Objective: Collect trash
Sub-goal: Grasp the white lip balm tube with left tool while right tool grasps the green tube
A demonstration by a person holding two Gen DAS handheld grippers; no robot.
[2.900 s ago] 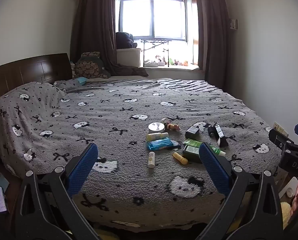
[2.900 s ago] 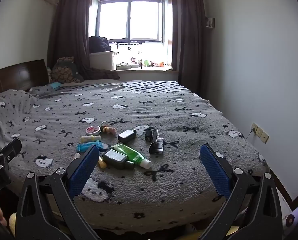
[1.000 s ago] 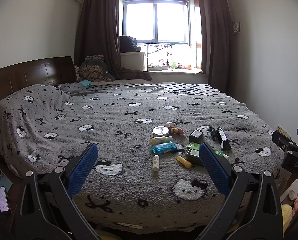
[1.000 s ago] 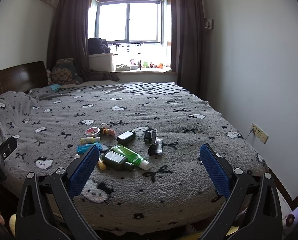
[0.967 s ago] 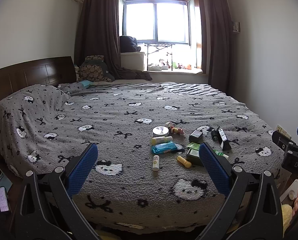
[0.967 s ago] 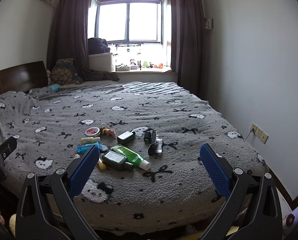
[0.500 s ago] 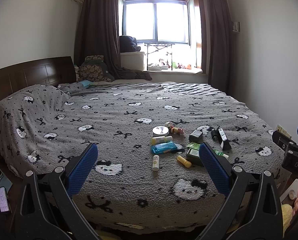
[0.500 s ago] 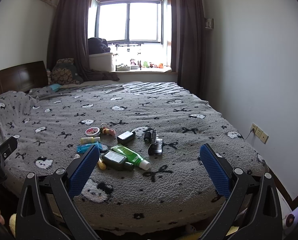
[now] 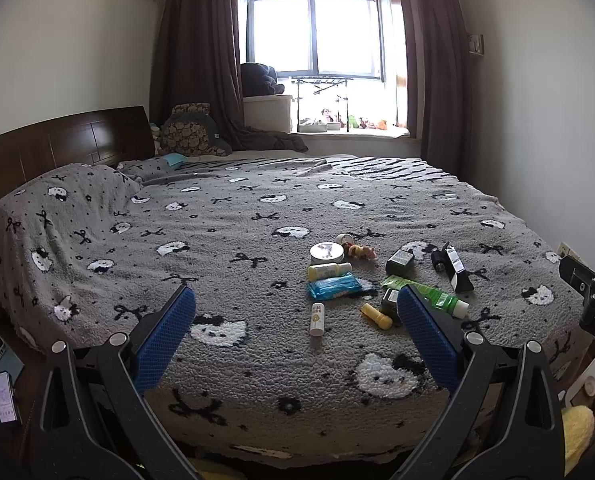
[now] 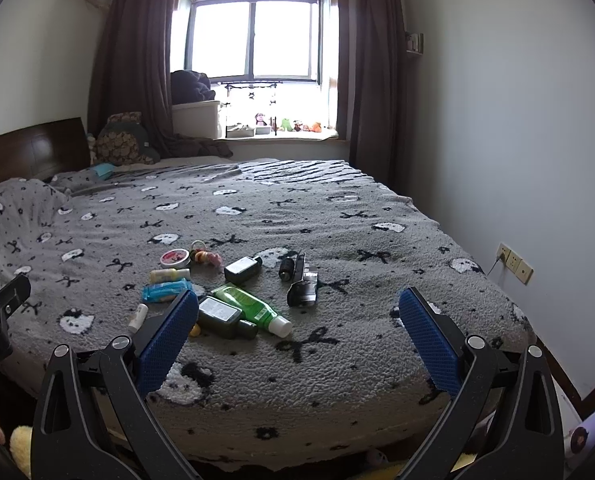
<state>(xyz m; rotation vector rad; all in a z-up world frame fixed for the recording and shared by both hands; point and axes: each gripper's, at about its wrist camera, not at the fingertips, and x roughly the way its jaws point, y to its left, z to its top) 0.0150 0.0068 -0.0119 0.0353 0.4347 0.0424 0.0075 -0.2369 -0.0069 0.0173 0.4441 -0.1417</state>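
We hold the left hand-held gripper (image 9: 295,336) spread wide and empty at the foot of the bed (image 9: 225,208). Our right hand-held gripper (image 10: 297,336) is likewise spread wide, gripping nothing. The trash lies clustered on the grey blanket: from the left view, a round tin (image 9: 326,252) at 12 o'clock, a blue packet (image 9: 333,287) just beneath it, a small white tube (image 9: 317,318) nearer us. From the right view, a green bottle (image 10: 253,309) touches a dark bottle (image 10: 223,316) at 11 o'clock, and a black box (image 10: 303,280) sits beyond them.
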